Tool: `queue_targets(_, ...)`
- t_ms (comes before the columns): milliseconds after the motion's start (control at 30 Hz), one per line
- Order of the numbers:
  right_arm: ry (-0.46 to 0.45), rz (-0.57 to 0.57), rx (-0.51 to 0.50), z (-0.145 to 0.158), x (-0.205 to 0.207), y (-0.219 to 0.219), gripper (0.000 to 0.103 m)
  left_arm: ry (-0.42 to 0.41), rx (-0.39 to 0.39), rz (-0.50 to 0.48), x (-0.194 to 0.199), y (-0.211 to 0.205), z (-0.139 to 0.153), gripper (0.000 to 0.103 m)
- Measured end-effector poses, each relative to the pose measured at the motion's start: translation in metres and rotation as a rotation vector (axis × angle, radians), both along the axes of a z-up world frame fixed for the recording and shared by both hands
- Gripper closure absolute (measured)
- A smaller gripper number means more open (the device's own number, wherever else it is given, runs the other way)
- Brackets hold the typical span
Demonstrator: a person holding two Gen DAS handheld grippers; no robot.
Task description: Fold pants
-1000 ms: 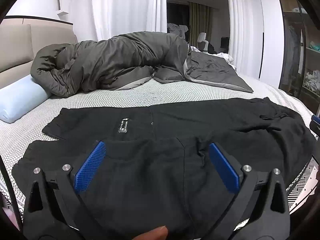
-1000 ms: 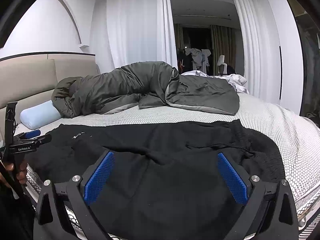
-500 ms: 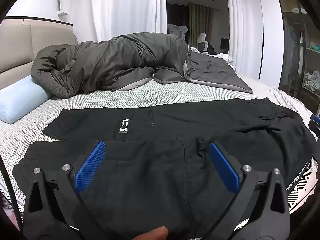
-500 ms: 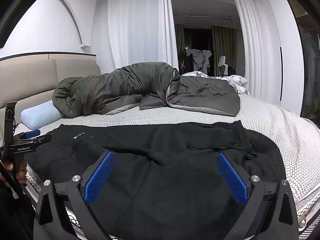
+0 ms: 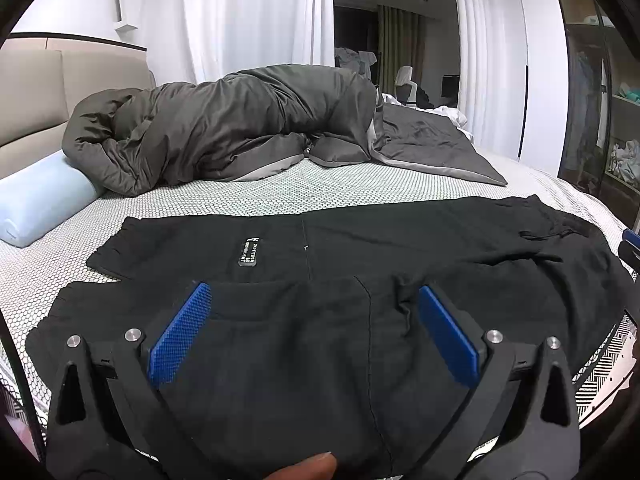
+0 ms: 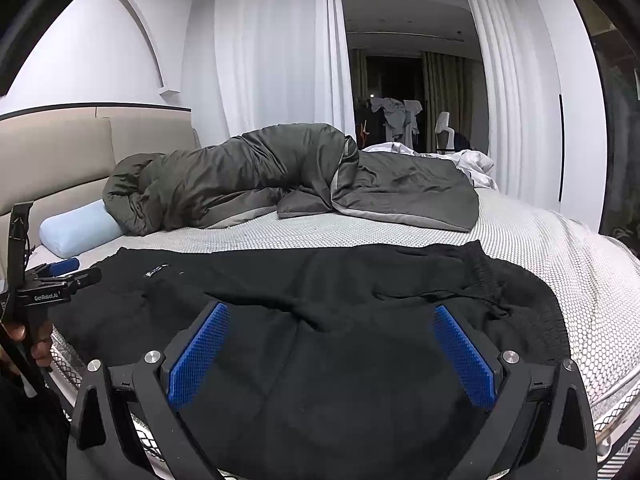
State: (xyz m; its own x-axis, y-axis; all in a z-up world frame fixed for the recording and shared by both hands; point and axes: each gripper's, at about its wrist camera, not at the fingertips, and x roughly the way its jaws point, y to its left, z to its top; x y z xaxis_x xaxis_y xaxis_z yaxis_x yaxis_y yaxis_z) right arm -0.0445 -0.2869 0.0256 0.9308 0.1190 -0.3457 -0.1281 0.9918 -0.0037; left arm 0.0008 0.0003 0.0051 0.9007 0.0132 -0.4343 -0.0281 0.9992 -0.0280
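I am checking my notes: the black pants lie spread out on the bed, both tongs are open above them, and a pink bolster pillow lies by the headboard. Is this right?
One detail is wrong: the bolster pillow is light blue, not pink, as the right wrist view shows. The black pants do lie spread on the bed, and the left tongs and right tongs are open.

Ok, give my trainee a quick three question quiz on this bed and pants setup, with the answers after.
1. True or false: the left gripper is shut on the black pants.
2. What lies against the headboard end of the grey duvet: A a light blue pillow, B a folded towel, C a book?
3. Which end of the pants is nearer the right gripper, waistband or leg cuffs?

Key: 1 false, both grippers are open. 2 A. 3 waistband.
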Motion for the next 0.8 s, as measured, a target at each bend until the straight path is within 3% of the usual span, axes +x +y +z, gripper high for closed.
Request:
queue_targets(533, -0.01, -0.01, 0.0, 0.004, -0.002, 0.001, 0.0, -0.001, -0.002, 0.003, -0.002, 0.0, 0.003, 0.0)
queue_targets(800, -0.012, -0.035, 0.028, 0.007, 0.001, -0.01, 0.0, 0.007, -0.027, 0.034, -0.007, 0.022, 0.004, 0.0)
